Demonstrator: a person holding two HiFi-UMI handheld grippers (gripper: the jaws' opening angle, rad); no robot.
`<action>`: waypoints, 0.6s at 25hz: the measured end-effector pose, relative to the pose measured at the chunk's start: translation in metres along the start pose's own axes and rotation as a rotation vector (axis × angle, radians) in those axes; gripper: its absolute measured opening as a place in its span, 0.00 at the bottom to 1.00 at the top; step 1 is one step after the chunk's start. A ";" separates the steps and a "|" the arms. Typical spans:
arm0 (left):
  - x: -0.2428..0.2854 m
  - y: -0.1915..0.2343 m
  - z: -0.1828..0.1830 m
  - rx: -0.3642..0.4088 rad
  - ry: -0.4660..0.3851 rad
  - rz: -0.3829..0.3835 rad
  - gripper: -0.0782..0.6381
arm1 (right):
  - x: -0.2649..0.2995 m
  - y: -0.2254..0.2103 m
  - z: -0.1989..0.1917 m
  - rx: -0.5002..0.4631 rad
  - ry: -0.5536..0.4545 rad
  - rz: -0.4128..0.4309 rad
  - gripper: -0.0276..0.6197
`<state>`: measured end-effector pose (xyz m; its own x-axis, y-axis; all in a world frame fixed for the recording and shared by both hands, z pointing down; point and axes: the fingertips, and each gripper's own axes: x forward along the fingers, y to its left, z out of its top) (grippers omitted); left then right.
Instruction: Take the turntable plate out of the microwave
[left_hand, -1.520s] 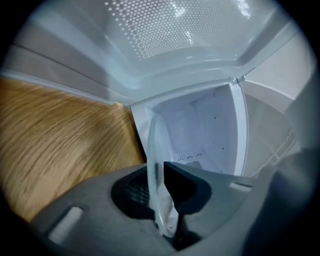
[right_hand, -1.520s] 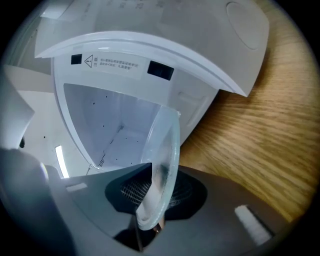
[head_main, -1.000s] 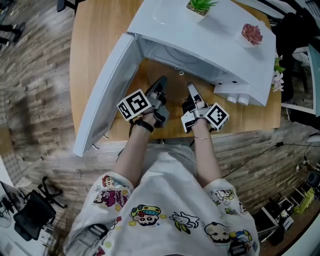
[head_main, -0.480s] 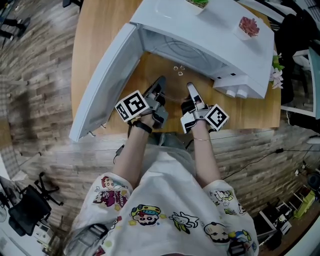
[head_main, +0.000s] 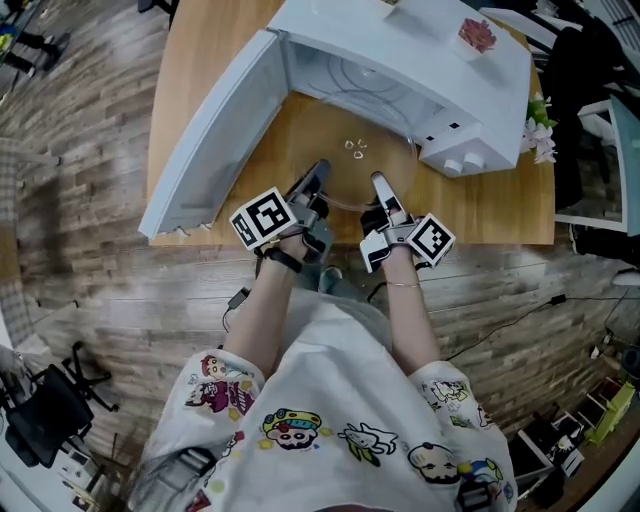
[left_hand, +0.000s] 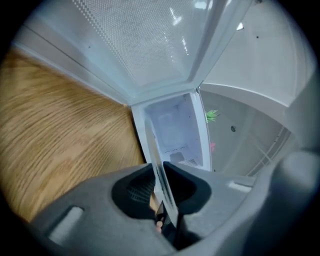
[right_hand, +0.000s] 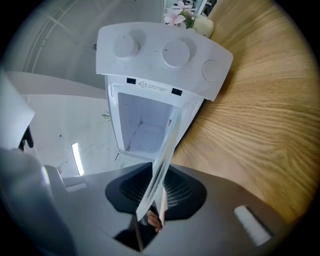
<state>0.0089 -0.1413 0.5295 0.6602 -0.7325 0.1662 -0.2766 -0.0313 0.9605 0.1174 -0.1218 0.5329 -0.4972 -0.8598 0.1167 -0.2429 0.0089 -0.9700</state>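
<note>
The clear glass turntable plate (head_main: 352, 172) hangs level over the wooden table (head_main: 205, 60), in front of the open white microwave (head_main: 420, 70). My left gripper (head_main: 318, 180) is shut on the plate's near left rim, and my right gripper (head_main: 380, 188) on its near right rim. In the left gripper view the plate (left_hand: 161, 165) runs edge-on between the pads of the left gripper (left_hand: 161, 186). In the right gripper view the plate (right_hand: 164, 155) likewise sits between the pads of the right gripper (right_hand: 156, 189). The right jaws have just been opening slightly, with the rim still between them.
The microwave door (head_main: 210, 135) stands swung open to the left. Its empty cavity (right_hand: 140, 125) faces me, with control knobs (right_hand: 175, 52) at its right. A small potted plant (head_main: 477, 33) sits on top, flowers (head_main: 537, 142) stand at the table's right edge, and wood floor lies around.
Both grippers have drawn back from the microwave toward me with the plate between them. The plate has come out of the cavity and now shows over the table.
</note>
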 end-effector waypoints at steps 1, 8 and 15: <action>-0.005 -0.002 -0.003 0.000 -0.003 -0.003 0.17 | -0.006 0.000 -0.003 0.004 0.003 -0.003 0.17; -0.046 -0.027 -0.030 0.023 -0.014 -0.023 0.18 | -0.046 0.029 -0.023 -0.031 0.025 0.041 0.17; -0.086 -0.052 -0.059 0.034 -0.020 -0.050 0.18 | -0.090 0.054 -0.041 -0.062 0.045 0.074 0.17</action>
<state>0.0080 -0.0370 0.4780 0.6594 -0.7432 0.1137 -0.2680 -0.0911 0.9591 0.1146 -0.0233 0.4788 -0.5522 -0.8318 0.0564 -0.2545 0.1037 -0.9615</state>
